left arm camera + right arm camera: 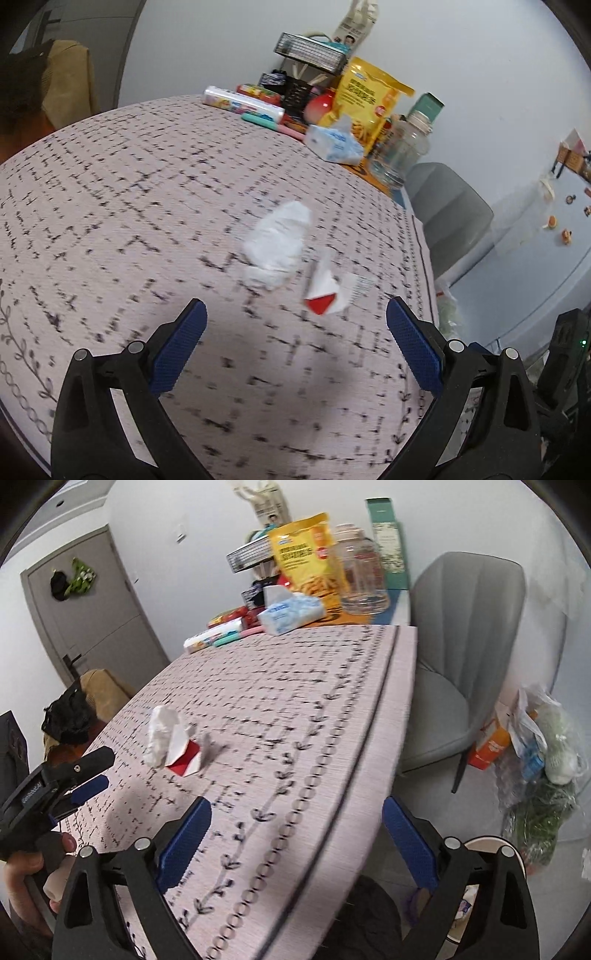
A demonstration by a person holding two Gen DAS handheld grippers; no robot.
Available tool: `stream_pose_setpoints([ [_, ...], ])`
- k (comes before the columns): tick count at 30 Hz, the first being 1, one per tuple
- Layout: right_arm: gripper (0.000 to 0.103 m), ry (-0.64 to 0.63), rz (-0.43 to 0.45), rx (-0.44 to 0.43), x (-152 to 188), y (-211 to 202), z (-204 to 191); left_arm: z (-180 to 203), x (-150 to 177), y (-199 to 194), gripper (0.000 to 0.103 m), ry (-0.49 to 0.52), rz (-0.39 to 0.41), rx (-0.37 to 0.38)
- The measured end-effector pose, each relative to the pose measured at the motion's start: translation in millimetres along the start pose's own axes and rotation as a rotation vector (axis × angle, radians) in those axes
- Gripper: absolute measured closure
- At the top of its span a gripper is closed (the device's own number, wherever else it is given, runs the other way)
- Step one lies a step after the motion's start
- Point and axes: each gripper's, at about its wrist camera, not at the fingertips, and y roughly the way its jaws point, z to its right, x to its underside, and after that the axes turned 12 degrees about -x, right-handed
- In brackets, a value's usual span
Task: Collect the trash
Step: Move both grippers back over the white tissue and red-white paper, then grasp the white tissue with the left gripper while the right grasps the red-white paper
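Jaws of both grippers stand spread with nothing between them: the left gripper (295,321) hovers over the tabletop (110,206), the right gripper (297,819) over its near edge. A pale cloth printed with dark dashes and a leaf-and-chain border covers the tabletop. On it, ahead of the left gripper, lie a crumpled white tissue (277,243) and, just beside it, a red-and-white wrapper (327,295); both are blurred. Along the far end, against the white wall, stand a yellow snack bag (365,99), a tissue pack (332,142), a clear jar (402,147), a wire basket (310,51) and small packets. A grey chair (461,646) stands at the right side of the tabletop, with filled plastic bags (539,753) on the floor beside it. A grey door (88,609) closes the room at left. Nothing lies between either gripper and the trash.
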Motion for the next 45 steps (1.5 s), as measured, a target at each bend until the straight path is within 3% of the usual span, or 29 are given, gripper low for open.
stream_pose_setpoints([
  [7,0.038,-0.02,-0.044,-0.091,-14,40,-27,-20,-9,7,0.017,-0.005,-0.02,-0.029],
  [17,0.065,-0.021,-0.142,-0.151,-37,115,-48,-23,-22,14,0.017,0.002,-0.029,-0.076],
  [19,0.089,-0.012,-0.157,-0.159,-39,124,-48,-21,-25,18,0.017,0.002,-0.037,-0.08],
  [21,0.096,-0.012,-0.145,-0.177,-42,125,-47,-17,-28,24,0.017,0.013,-0.044,-0.094],
  [36,0.097,0.041,-0.022,-0.109,-41,41,5,37,-41,82,0.017,0.108,-0.101,-0.133],
  [37,0.097,0.049,-0.017,-0.101,-39,35,9,39,-41,85,0.023,0.11,-0.105,-0.139],
  [41,0.097,0.063,-0.013,-0.084,-34,22,21,41,-36,93,0.078,0.113,-0.136,-0.163],
  [45,0.097,0.072,-0.015,-0.078,-29,16,28,40,-31,88,0.085,0.116,-0.148,-0.147],
])
